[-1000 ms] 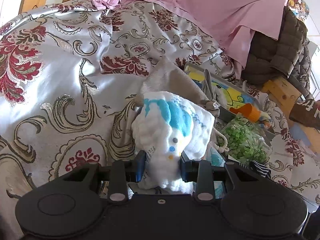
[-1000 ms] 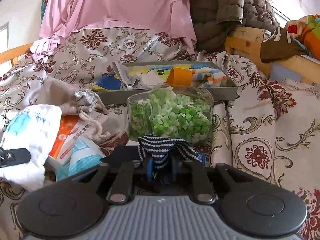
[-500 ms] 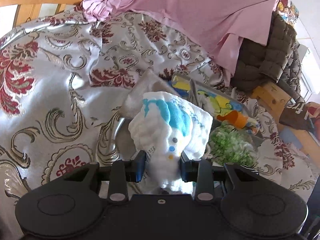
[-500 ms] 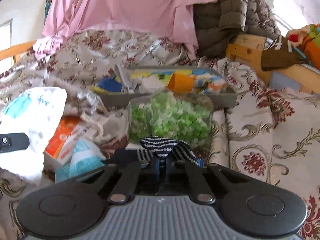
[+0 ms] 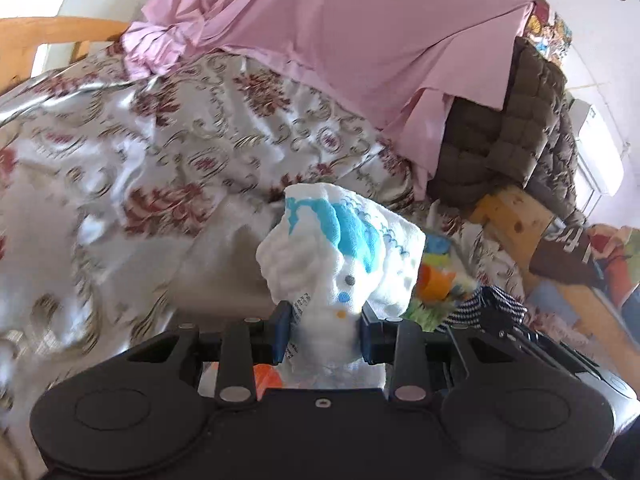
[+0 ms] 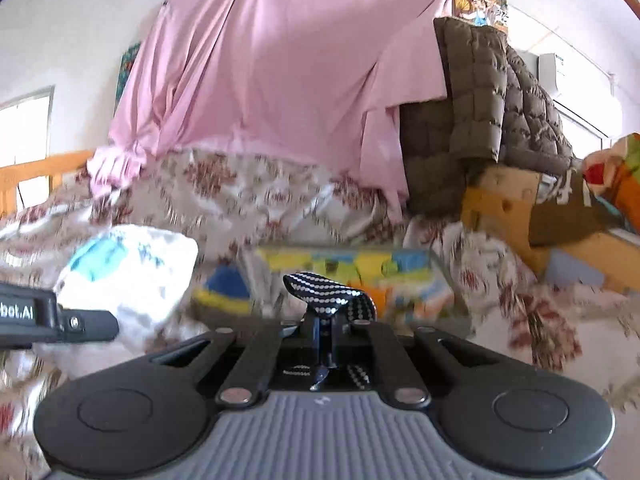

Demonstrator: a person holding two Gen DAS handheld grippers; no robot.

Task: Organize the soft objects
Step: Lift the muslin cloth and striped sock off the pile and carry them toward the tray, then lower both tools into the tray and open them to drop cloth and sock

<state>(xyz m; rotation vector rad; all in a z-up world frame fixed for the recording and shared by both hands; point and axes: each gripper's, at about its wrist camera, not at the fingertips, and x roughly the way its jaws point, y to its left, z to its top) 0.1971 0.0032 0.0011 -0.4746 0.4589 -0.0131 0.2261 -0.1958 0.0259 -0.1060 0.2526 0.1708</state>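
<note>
In the left wrist view my left gripper [image 5: 323,330] is shut on a bunched white cloth with blue print and small dots [image 5: 340,248], held up above the patterned bedspread [image 5: 120,168]. My right gripper [image 6: 326,326] is shut on a black-and-white striped fabric piece [image 6: 326,294], which sticks up from between the pads. That striped piece [image 5: 492,306] also shows at the right of the left wrist view. The white cloth [image 6: 128,268] and the left gripper's finger [image 6: 60,322] appear at the left of the right wrist view.
A tray [image 6: 348,264] of colourful soft items lies on the bed ahead. Pink sheet [image 6: 260,72] hangs behind, a brown quilted blanket [image 6: 480,100] drapes to the right over wooden furniture [image 6: 504,200]. A wooden bed rail [image 5: 48,36] runs at far left.
Both grippers have risen with their loads; the bed, tray and green-filled bag sank in view. The right gripper's jaws closed tight on the striped fabric.
</note>
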